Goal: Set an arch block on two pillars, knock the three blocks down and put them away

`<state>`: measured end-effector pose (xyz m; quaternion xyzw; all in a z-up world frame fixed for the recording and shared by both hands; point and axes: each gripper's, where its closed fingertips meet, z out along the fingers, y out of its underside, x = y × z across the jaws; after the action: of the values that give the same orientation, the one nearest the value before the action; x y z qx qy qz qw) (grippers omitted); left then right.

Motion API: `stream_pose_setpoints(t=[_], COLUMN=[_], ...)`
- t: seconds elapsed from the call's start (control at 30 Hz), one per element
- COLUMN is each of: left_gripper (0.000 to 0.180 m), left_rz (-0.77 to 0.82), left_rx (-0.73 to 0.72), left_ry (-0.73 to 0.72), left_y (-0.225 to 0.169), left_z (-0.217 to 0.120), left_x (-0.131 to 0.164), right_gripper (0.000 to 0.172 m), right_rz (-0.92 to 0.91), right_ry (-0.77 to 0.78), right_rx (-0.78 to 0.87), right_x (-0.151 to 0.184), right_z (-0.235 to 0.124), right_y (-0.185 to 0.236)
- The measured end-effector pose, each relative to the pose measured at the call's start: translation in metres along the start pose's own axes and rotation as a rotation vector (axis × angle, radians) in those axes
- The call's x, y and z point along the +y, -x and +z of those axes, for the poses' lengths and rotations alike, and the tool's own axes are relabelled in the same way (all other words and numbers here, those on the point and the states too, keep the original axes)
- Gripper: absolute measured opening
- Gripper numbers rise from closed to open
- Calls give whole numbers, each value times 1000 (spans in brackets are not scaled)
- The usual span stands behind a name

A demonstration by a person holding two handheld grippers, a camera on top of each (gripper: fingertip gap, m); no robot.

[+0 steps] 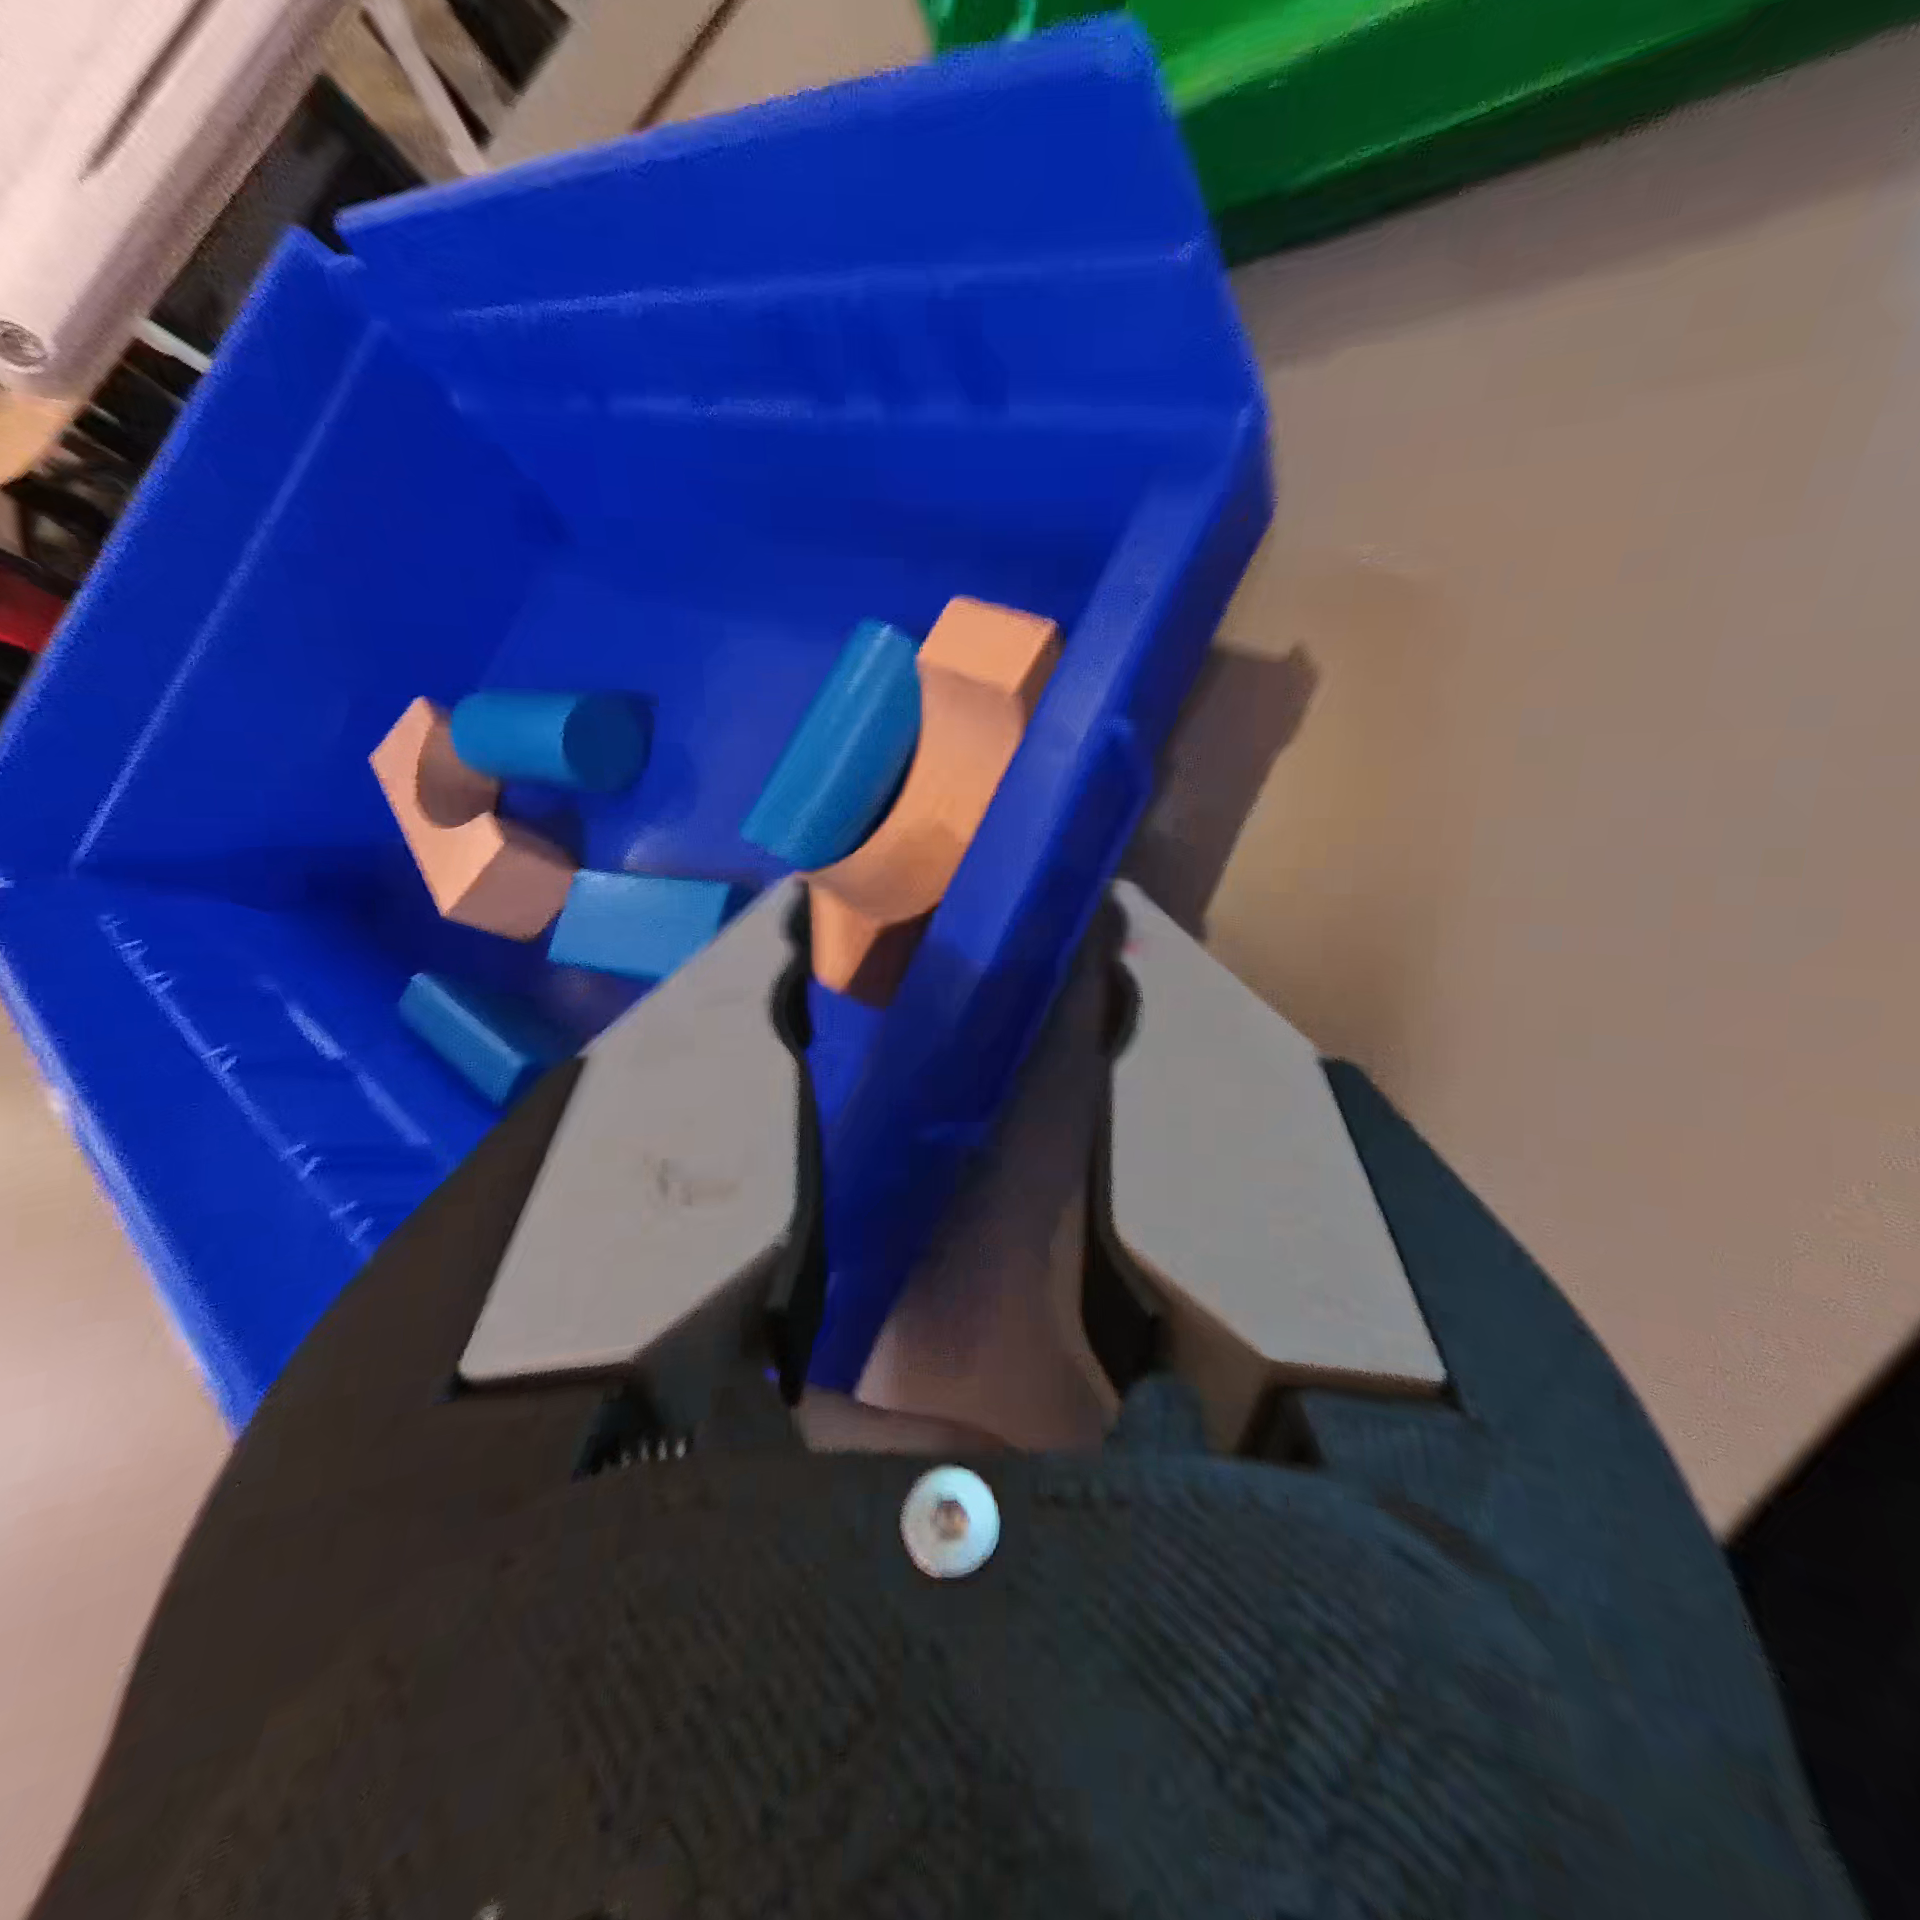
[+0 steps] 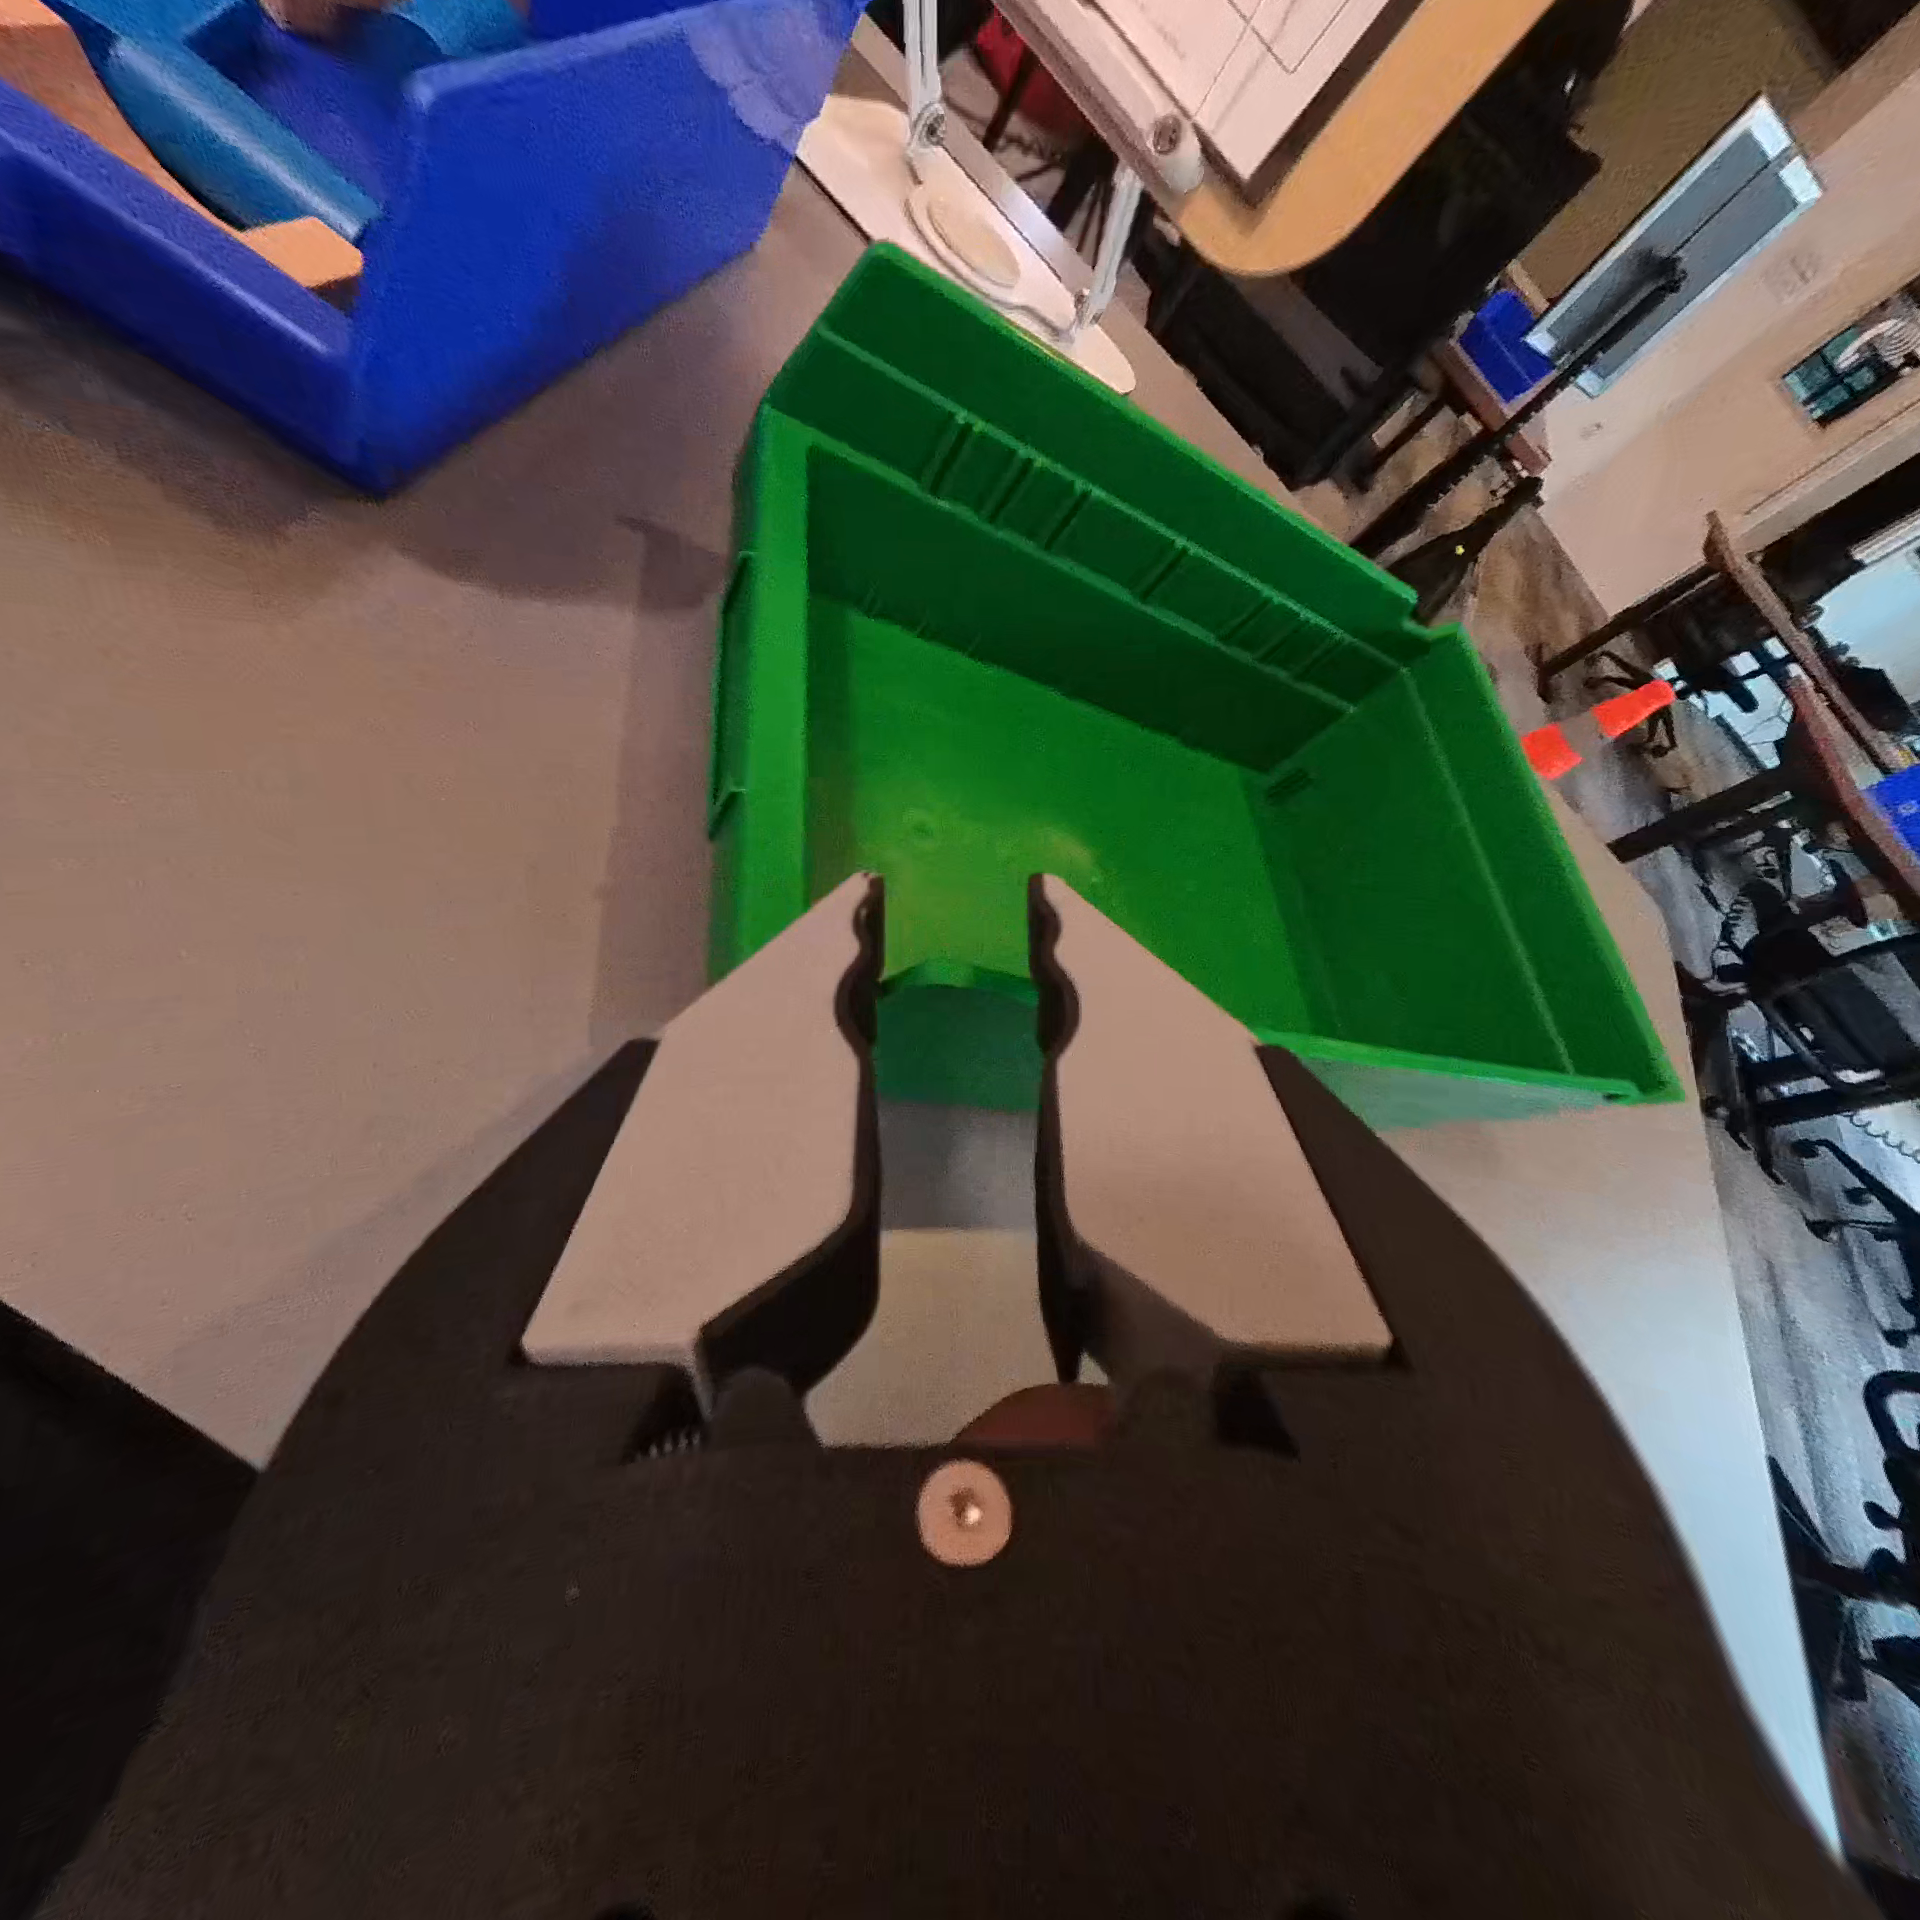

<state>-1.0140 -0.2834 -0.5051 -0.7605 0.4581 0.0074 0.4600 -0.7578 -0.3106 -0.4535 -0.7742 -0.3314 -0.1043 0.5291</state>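
Observation:
In the left wrist view a blue bin (image 1: 727, 312) holds several blocks. A tan arch block (image 1: 935, 769) leans on the bin's right wall with a blue half-round block (image 1: 831, 748) in its hollow. A second tan arch (image 1: 468, 831), a blue cylinder (image 1: 551, 738) and blue bar blocks (image 1: 634, 925) lie on the bin floor. My left gripper (image 1: 956, 894) is open, with its fingers on either side of the bin's right wall. The arch's lower leg shows between the tips and no pad presses on it. My right gripper (image 2: 954, 883) is open over the near wall of a green bin (image 2: 1403, 883).
The two bins stand side by side on a beige table (image 2: 312, 831). The blue bin (image 2: 520, 208) is at the upper left of the right wrist view. The green bin (image 1: 1455, 104) shows behind the blue bin in the left wrist view. A white lamp base (image 2: 966, 239) and chairs lie beyond the table's edge.

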Motion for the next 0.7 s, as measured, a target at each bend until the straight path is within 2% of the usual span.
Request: stream_pose_setpoints(t=[0.07, 0.17, 0.27, 0.3, 0.33, 0.37, 0.43, 0.5, 0.6, 0.67, 0.7], left_gripper=[61, 60, 39, 41, 43, 45, 48, 51, 59, 62, 62], left_rz=[9, 26, 33, 9, -31, -70, -114, -165, -197, -183, -177], left_rx=[13, 37, -32, -67, -83, -82, -67, -9, 70, 7, -43], left_ry=[14, 50, 144, 151, 149, 144, 136, 52, -113, -168, -186], left_y=[7, 17, 44, 57, 68, 75, 76, 58, 23, 19, 22], left_z=[-3, -12, -23, -26, -31, -36, -46, -49, -46, -38, -32], left_x=[13, 28, 58, 68, 78, 86, 93, 74, 21, -7, -17], right_gripper=[24, 18, 12, 14, 28, 35, 46, 49, 59, 39, 37], right_rz=[-22, -126, -102, -43, 23, 82, 141, 134, 114, 117, 108], right_ry=[22, 177, 295, 329, 372, 391, 306, 193, 103, 49, 29], right_rx=[32, 196, 372, 365, 340, 284, 195, 109, 32, 49, 47], right_x=[12, 50, 95, 111, 125, 133, 123, 105, 79, 64, 58], right_z=[-5, -12, -11, -11, -11, -11, -9, -6, -5, -5, -4], right_y=[-13, -62, -133, -145, -151, -147, -132, -110, -82, -76, -71])
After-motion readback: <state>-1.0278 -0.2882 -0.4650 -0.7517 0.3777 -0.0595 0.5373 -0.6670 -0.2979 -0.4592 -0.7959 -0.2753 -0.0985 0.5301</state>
